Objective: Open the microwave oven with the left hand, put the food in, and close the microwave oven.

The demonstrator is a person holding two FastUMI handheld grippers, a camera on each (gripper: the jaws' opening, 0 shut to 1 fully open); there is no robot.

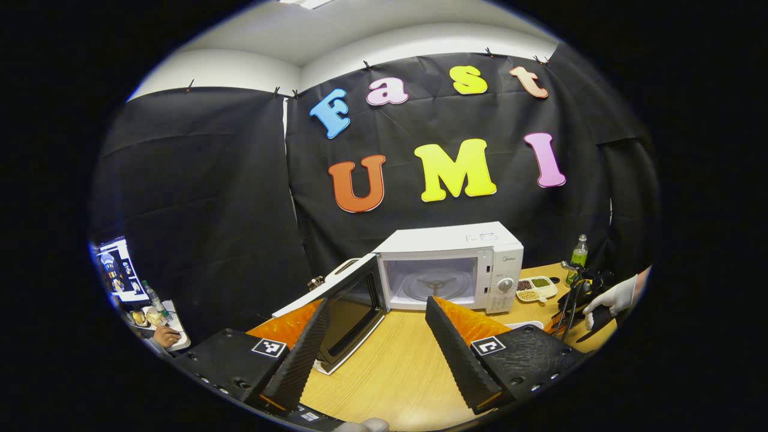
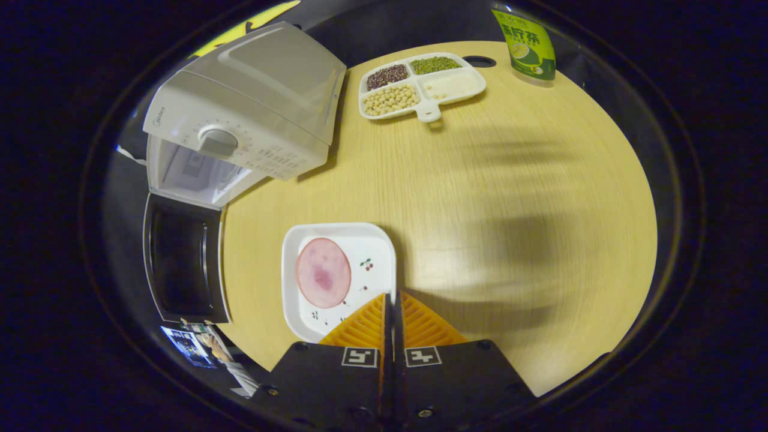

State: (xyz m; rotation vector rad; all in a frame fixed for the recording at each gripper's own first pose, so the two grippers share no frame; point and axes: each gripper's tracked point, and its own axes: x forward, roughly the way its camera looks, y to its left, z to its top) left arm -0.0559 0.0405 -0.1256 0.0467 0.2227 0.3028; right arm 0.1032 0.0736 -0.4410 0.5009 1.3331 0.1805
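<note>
Found the microwave (image 1: 450,270) door (image 1: 348,318) already swung open, left hand-held gripper (image 1: 378,336) spread and empty; right hand-held gripper (image 2: 393,312) pressed together at the plate (image 2: 339,279) rim, ham slice (image 2: 323,273) at 10 o'clock, still on counter (image 2: 480,210); loading, closing left.

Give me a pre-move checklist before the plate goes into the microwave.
1. Microwave door swung open: ok.
2. Cavity with turntable free of other items: ok.
3. Right gripper clamped on the plate rim: fingers closed at its edge, real pinch cannot tell.
4. Ham slice lying flat on the plate: ok.
5. Left gripper open, holding nothing: ok.
6. Bean tray off to the side of the microwave: ok.
</note>
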